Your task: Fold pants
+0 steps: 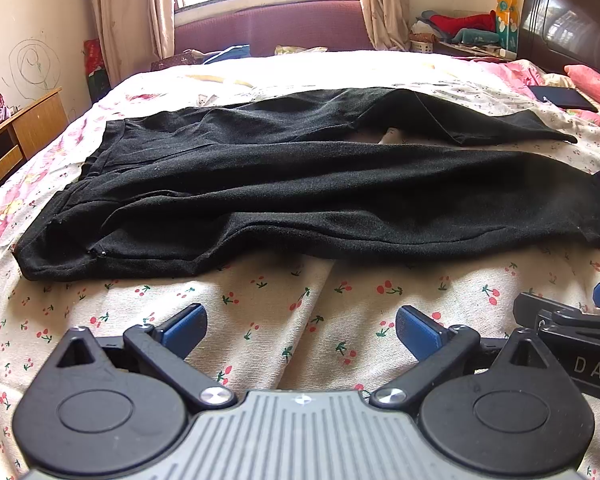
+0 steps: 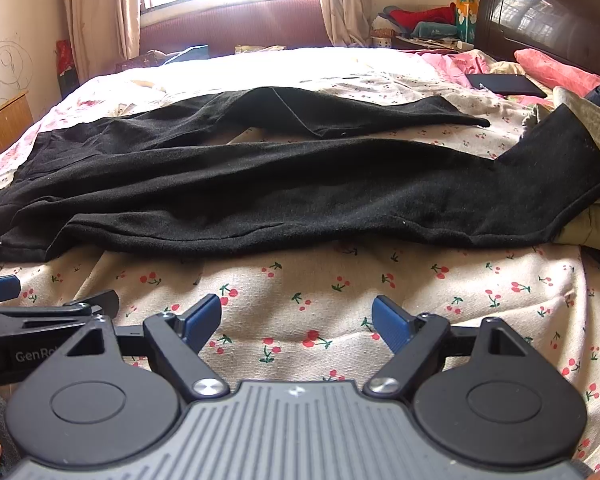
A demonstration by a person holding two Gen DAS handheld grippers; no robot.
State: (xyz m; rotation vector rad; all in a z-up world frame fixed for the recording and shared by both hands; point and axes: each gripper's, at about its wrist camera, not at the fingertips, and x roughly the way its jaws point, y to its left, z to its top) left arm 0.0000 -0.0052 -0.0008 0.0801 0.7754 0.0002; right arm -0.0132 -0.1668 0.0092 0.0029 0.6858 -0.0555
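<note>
Black pants (image 1: 284, 184) lie spread sideways across the cherry-print bed sheet (image 1: 284, 304), waistband at the left, both legs running right. The far leg is bent back on itself; the near leg's cuff rests on a heap of clothes at the right (image 2: 556, 168). My left gripper (image 1: 300, 326) hovers open over bare sheet, short of the pants' near edge, nothing between its blue pads. My right gripper (image 2: 296, 320) is likewise open above the sheet in front of the pants (image 2: 260, 192). Each gripper shows at the edge of the other's view.
A dark headboard (image 2: 548, 12) and pink pillow (image 2: 556, 68) stand at the right, with a dark flat book or tablet (image 2: 504, 84) on the bed. Olive clothes (image 2: 592, 216) pile at the right edge. A wooden cabinet (image 1: 20, 132) sits left; a curtained window is beyond.
</note>
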